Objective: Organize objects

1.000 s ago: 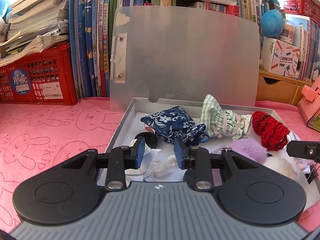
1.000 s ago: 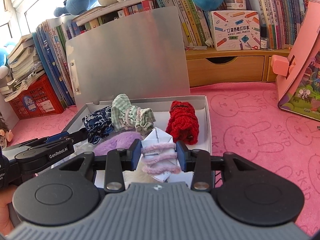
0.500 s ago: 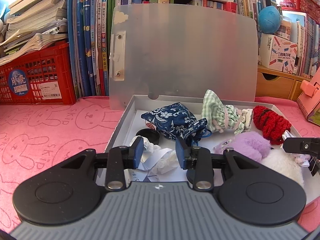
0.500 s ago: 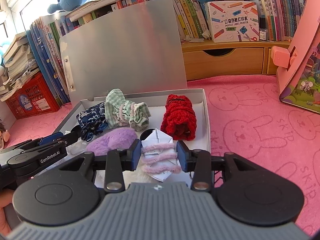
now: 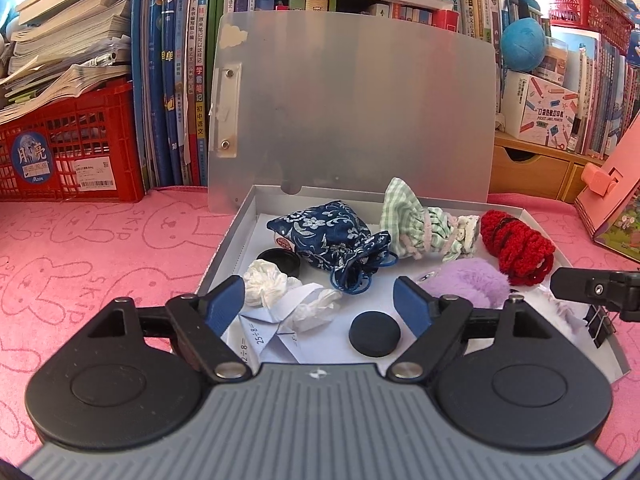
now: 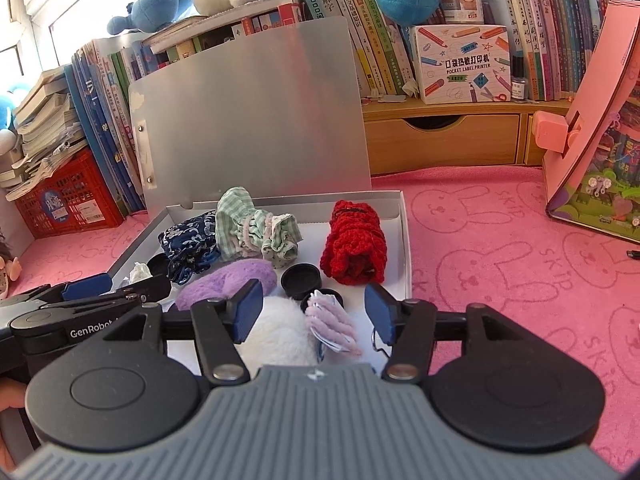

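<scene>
An open grey box (image 5: 224, 240) with its lid (image 5: 360, 112) standing upright holds a navy floral pouch (image 5: 328, 240), a green checked pouch (image 5: 420, 228), a red crocheted piece (image 5: 516, 246), a purple fluffy piece (image 5: 468, 284), crumpled white tissue (image 5: 268, 280), folded paper (image 5: 280, 320) and black round caps (image 5: 374, 334). My left gripper (image 5: 320, 308) is open and empty over the box's near left part. My right gripper (image 6: 314, 314) is open over the box's near right part, above a white paper with pink fuzzy strips (image 6: 332, 324) and a white fluffy piece (image 6: 276, 336).
The box sits on a pink bunny-print mat (image 6: 500, 248). Behind stand rows of books (image 5: 176, 80), a red crate (image 5: 68, 148), wooden drawers (image 6: 440, 140) and a label-printer carton (image 6: 460, 64). A pink toy house (image 6: 592, 140) stands at the right. A binder clip (image 5: 598, 326) lies in the box's right corner.
Both grippers have opened. The right one let go of the paper with pink strips, which now lies in the box. The left one let go of the crumpled tissue and paper.
</scene>
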The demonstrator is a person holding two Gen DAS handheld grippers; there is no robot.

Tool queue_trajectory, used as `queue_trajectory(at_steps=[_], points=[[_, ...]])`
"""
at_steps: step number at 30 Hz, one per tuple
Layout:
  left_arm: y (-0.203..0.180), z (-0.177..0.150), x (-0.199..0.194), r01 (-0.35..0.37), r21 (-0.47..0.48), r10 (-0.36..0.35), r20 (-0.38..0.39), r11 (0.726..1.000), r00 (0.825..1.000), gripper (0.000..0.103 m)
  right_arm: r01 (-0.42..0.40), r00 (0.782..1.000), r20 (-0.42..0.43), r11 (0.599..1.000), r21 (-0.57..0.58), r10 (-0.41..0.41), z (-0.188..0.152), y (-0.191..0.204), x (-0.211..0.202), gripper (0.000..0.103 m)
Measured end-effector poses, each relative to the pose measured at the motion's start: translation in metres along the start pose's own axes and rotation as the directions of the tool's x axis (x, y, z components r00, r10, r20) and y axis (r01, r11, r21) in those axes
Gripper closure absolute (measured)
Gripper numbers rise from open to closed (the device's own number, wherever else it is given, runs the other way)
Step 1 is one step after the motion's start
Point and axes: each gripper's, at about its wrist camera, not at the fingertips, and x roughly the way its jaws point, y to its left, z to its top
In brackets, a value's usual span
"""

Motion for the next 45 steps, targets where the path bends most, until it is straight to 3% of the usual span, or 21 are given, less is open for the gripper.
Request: queue_trajectory(at_steps=[7,17,24,37,45], points=[[-0.010,0.002,-0.023,0.028,0.052,-0.030,0.036,0.998,0.999,0.005,0.008,0.999,0.037,0.999,-0.037,-0.006,-0.004,0.006,-0.017,0.021],[-0.018,-0.004,-0.054,0.062,0.078,-0.066,0.050,0.995,0.997,0.004,0.027,0.997,0.077,0.996,-0.088,-0.020,-0.014,0.012,-0.042,0.010],[-0.018,-0.010,-0.075,0.080,0.043,-0.083,0.074,0.996,0.994,0.001,0.021,0.996,0.092,0.994,-0.105,-0.011,-0.022,0.014,-0.058,0.000],[-0.024,-0.027,-0.106,0.037,0.074,-0.043,0.073,0.997,0.996,0.000,0.033,0.994,0.104,0.993,-0.114,-0.021,-0.041,0.018,-0.077,0.000],[-0.017,-0.048,-0.125,0.023,0.035,-0.024,0.050,0.999,0.998,0.000,0.027,0.995,0.100,0.991,-0.131,-0.014,-0.065,0.023,-0.092,0.000]])
